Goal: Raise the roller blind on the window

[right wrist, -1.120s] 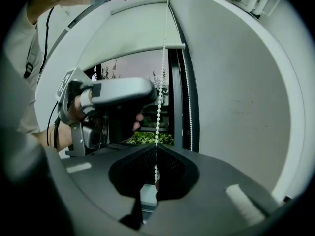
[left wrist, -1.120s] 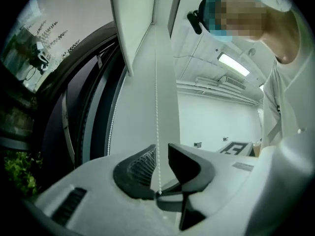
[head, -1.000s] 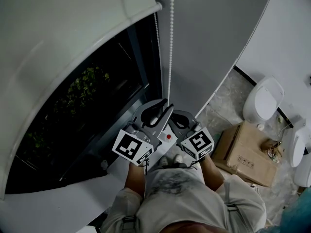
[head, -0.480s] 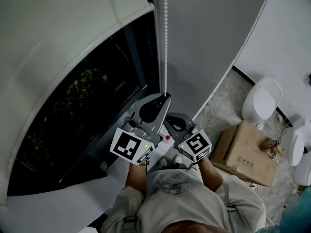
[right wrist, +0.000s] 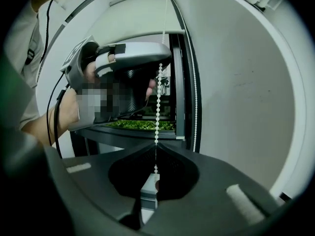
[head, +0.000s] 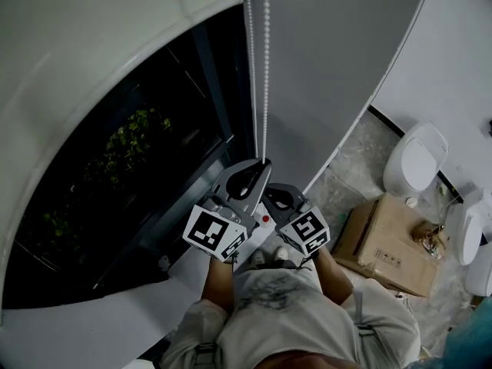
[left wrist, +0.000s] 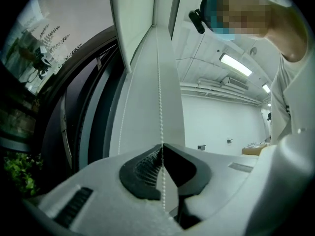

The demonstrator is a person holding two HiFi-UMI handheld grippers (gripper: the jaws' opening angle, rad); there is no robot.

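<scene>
Left gripper: our left gripper (left wrist: 162,146) has its jaws pressed together on the bead chain (head: 266,75), and the beads run straight through the pads.
Right gripper: our right gripper (right wrist: 155,147) sits just below the left one. Its jaws are also closed on that strand, and a few beads show in the hollow behind the tips.
Bead chain: two strands hang side by side at the window's right edge. We grip the right-hand one.
Blind: the white blind (head: 92,44) covers the upper part of the window (head: 165,91).
Window: we see dark glass below the blind's bottom edge, with green leaves (head: 134,133) behind it.
Floor: a cardboard box (head: 388,244) lies to our right.
</scene>
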